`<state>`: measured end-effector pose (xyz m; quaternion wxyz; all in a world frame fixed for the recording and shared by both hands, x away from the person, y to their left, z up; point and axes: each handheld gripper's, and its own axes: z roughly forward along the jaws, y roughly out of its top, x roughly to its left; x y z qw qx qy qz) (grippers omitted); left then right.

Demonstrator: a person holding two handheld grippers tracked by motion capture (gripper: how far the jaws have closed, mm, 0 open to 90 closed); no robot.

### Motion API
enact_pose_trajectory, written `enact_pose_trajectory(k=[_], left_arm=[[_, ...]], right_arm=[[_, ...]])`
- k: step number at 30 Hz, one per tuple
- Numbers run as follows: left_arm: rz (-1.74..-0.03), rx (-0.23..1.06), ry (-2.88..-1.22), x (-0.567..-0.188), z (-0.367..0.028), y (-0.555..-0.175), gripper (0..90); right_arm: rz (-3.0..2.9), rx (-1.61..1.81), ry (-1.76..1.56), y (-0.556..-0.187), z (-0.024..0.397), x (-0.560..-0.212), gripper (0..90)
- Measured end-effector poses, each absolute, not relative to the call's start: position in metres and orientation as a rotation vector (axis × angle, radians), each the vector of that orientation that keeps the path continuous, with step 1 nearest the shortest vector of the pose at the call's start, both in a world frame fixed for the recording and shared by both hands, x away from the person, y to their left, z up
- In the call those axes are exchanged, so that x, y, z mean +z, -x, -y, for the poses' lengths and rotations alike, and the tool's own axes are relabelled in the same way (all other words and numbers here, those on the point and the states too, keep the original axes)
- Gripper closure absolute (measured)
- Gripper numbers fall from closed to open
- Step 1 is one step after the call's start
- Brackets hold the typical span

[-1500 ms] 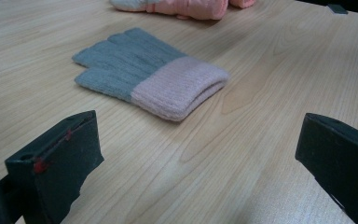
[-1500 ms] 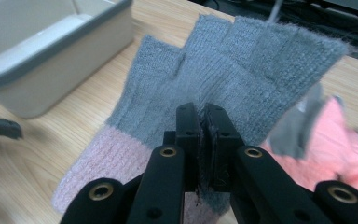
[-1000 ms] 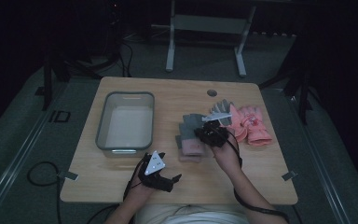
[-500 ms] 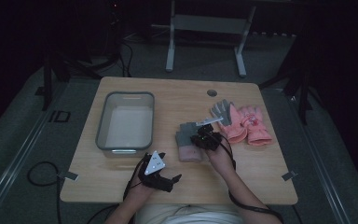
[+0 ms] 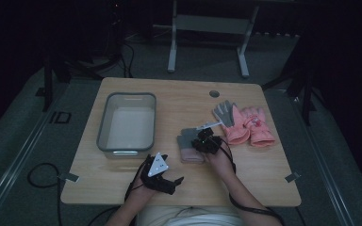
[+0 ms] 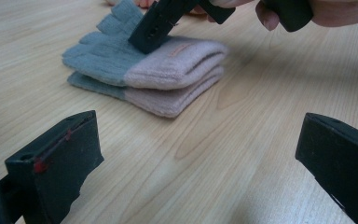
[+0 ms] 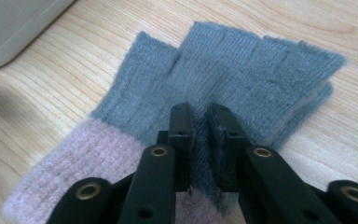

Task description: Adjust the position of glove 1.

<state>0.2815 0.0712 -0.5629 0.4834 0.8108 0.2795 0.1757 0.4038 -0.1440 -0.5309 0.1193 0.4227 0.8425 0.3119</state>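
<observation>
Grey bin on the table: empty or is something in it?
Empty. The high view shows the bin with a bare pale floor; both glove pairs lie outside on the table.

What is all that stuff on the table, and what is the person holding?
Knitted gloves: two, stacked, grey with pink cuffs, middle of the table.
Padded gloves: two, pink, one with a grey palm, right of the knitted ones.
Bin: one, clear grey plastic, on the table's left half.
Table: one, light wood, with a small round hole near the far edge.
Left gripper: black, jaws wide apart, near edge, holding nothing.
Right gripper: black, jaws nearly closed, pinching the top knitted glove's grey fabric.
</observation>
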Motion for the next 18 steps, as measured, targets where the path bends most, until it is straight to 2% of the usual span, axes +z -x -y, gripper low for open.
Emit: enact_pose_trajectory(k=[4, 9, 12, 15, 16, 18], left_arm=[[-0.704, 0.494, -2.002, -0.563, -0.066, -0.279, 0.0], [-0.604, 0.56, -1.947, -0.563, -0.064, -0.276, 0.0], [-0.561, 0.547, -1.963, -0.56, -0.058, -0.279, 0.0], [-0.5, 0.532, -1.998, -0.552, -0.046, -0.282, 2.8], [-0.493, 0.501, -2.008, -0.548, -0.042, -0.284, 7.0], [-0.497, 0.45, -2.066, -0.541, -0.033, -0.291, 7.0]], right_arm=[[-2.462, 0.92, -1.242, -0.404, 0.146, -0.532, 75.1], [-2.445, 0.963, -1.235, -0.402, 0.155, -0.517, 70.8], [-2.435, 0.965, -1.227, -0.403, 0.159, -0.513, 69.9], [-2.407, 0.976, -1.218, -0.413, 0.178, -0.496, 64.4], [-2.41, 0.972, -1.212, -0.416, 0.182, -0.493, 63.5], [-2.407, 0.97, -1.213, -0.422, 0.186, -0.487, 62.7]])
